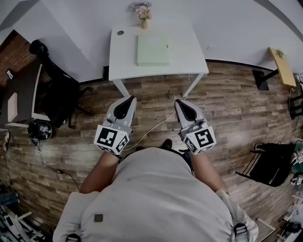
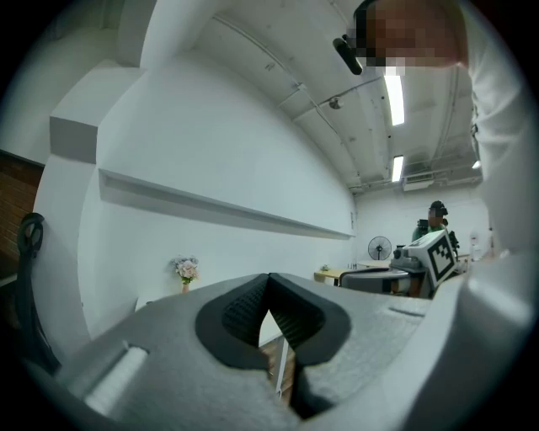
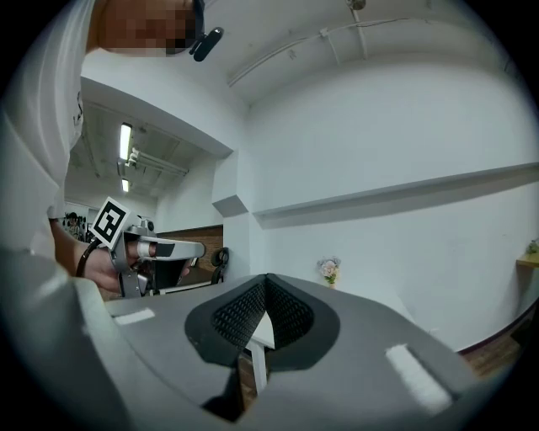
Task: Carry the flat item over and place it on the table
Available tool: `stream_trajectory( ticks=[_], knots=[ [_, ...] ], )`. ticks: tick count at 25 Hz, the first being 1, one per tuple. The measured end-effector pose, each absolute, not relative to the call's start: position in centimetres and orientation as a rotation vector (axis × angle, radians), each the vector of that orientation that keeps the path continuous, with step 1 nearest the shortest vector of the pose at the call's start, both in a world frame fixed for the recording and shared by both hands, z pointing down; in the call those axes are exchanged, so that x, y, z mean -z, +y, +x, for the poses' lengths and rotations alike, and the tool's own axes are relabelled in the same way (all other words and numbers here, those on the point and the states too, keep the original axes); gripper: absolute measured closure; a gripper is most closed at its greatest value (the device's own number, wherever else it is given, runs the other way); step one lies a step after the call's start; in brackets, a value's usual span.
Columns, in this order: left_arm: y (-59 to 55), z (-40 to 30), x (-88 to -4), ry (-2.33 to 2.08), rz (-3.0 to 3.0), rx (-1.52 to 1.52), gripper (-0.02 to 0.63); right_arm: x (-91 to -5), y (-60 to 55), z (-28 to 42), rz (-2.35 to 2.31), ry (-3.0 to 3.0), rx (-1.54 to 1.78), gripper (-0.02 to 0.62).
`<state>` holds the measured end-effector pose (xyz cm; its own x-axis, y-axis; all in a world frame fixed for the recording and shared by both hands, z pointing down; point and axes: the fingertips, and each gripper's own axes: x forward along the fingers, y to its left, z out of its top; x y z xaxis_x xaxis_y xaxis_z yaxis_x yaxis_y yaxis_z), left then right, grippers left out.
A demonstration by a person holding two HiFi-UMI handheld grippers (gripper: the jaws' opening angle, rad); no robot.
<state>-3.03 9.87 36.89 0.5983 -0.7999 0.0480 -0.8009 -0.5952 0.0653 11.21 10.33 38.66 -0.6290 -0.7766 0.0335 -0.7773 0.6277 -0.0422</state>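
Pointing ahead and level, the left gripper (image 1: 128,101) and the right gripper (image 1: 180,103) sit side by side just in front of the person's body, above the wooden floor (image 1: 227,108). Each gripper's own view shows its fingertips pressed together with nothing between them. Only floor and a table leg show through the gap lower down, so both are closed and empty.

Beyond them stands the white table (image 1: 189,52), its near edge square to the person and its two near legs just ahead of the fingertips. The flat item (image 1: 153,50), a pale green, nearly square pad, already lies flat on the tabletop. It sits about midway between the left and right edges and a little closer to the near edge than to the far one. Its sides run parallel to the table's edges, with the slightly longer side running near to far.

The item lies straight ahead of the gap between the two grippers, its left and right sides falling just inside the lines they point along. Neither hand is clearly nearer, so any reach would likely be a matched one from both sides.

A vase of flowers (image 1: 143,13) stands at the far edge, against the wall and well clear of the item.
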Motion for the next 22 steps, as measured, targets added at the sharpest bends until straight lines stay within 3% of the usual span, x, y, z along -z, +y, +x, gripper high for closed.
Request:
stream_trajectory(
  ticks=[22],
  knots=[
    [14.2, -14.7, -36.3, -1.282, 2.774, 0.059, 0.606, -36.8, 14.0, 0.2, 1.41, -2.763, -0.022, 0.586]
  ],
)
